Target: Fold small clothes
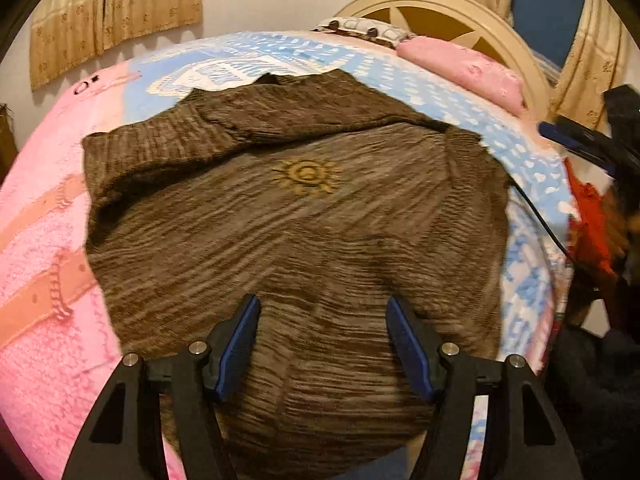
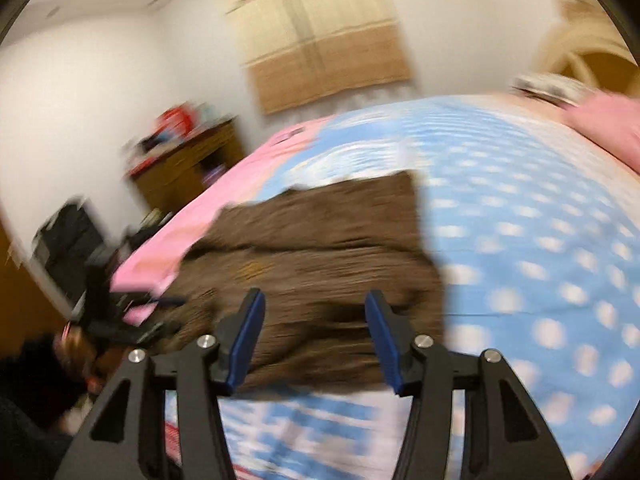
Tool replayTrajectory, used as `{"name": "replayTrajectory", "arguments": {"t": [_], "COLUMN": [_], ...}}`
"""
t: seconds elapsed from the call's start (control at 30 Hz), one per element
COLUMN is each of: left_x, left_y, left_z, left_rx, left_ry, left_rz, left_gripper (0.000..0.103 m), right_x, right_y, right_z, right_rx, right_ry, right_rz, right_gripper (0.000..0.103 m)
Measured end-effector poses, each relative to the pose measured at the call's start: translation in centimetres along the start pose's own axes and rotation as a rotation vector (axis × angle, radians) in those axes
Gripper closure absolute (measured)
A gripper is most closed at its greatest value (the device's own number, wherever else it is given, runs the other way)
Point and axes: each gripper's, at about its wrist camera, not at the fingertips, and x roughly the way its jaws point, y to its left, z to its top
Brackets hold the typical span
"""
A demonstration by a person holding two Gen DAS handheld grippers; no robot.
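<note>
- Brown sweater (image 1: 288, 216) lies spread on the bed (image 1: 48, 248), 1 sleeve folded across its chest.
- Left gripper (image 1: 323, 320): jaws apart above the sweater's hem, nothing between them.
- Right gripper (image 2: 314, 312): jaws apart, empty.

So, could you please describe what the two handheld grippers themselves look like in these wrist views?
The left gripper and right gripper look alike: two black, angular arms with triangular cut-outs, silver round bolt heads at the joints, and flat, ribbed blue pads inside each finger. No markings, cables on them, or sleeves are visible in either wrist view.
</note>
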Motion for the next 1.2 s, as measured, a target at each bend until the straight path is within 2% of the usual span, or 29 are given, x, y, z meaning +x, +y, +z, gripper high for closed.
{"name": "replayTrajectory", "arguments": {"t": [0.03,0.07,0.13,0.27,0.37,0.47,0.5,0.57,0.6,0.63,0.67,0.7,0.73,0.83,0.9,1.0,1.2], "left_x": [-0.1,-0.1,0.0,-0.1,-0.3,-0.1,-0.1,0.0,0.0,0.0,0.0,-0.2,-0.3,-1.8,-3.0,-5.3,-9.0], "left_y": [-0.1,0.0,0.0,0.3,0.3,-0.1,-0.2,-0.4,-0.5,-0.5,-0.6,-0.6,-0.6,-0.3,0.0,1.0,4.0], "left_z": [-0.1,-0.1,0.0,0.1,-0.1,-0.2,-0.3,-0.2,-0.1,0.0,0.0,0.0,-0.1,-0.2,-0.2,0.7,3.6], "left_rx": [-0.013,-0.035,-0.056,-0.096,-0.121,-0.116,-0.113,-0.112,-0.110,-0.110,-0.112,-0.115,-0.120,-0.170,-0.196,-0.243,-0.312], "left_ry": [0.000,0.006,0.003,-0.003,-0.009,-0.010,-0.010,-0.008,-0.007,-0.007,-0.010,-0.017,-0.025,-0.087,-0.124,-0.198,-0.315], "left_rz": [-0.008,-0.013,-0.014,0.001,0.009,0.020,0.027,0.038,0.043,0.052,0.058,0.068,0.073,0.053,0.040,0.033,0.063], "left_gripper": [0.058,0.061,0.063,0.076,0.078,0.078,0.078,0.078,0.078,0.078,0.081,0.085,0.091,0.092,0.093,0.093,0.093], "right_x": [-0.7,-1.5,-1.6,1.6,4.8,7.5,7.9,9.7,10.2,10.9,11.1,11.2,11.0,9.5,7.9,5.2,4.5], "right_y": [-1.3,-3.6,-5.5,-5.0,-3.6,-3.4,-3.3,-3.2,-3.2,-3.2,-3.2,-3.3,-3.4,-3.6,-3.9,-4.4,-3.9], "right_z": [0.4,0.8,1.1,0.9,0.8,1.1,0.8,1.0,0.9,0.7,0.5,0.3,0.2,0.4,1.0,2.7,6.8], "right_rx": [0.044,0.115,0.156,0.065,-0.043,0.000,0.006,0.001,-0.002,0.003,0.009,0.019,0.031,0.066,0.138,0.234,0.319], "right_ry": [-0.012,-0.027,-0.010,0.095,0.171,0.214,0.219,0.248,0.268,0.292,0.301,0.314,0.305,0.277,0.240,0.161,0.067], "right_rz": [-0.025,-0.065,-0.083,-0.082,-0.093,-0.025,-0.023,-0.091,-0.110,-0.102,-0.090,-0.082,-0.083,-0.042,0.029,0.130,0.214], "right_gripper": [0.047,0.047,0.047,0.047,0.047,0.047,0.044,0.041,0.043,0.051,0.085,0.092,0.092,0.092,0.093,0.093,0.093]}}
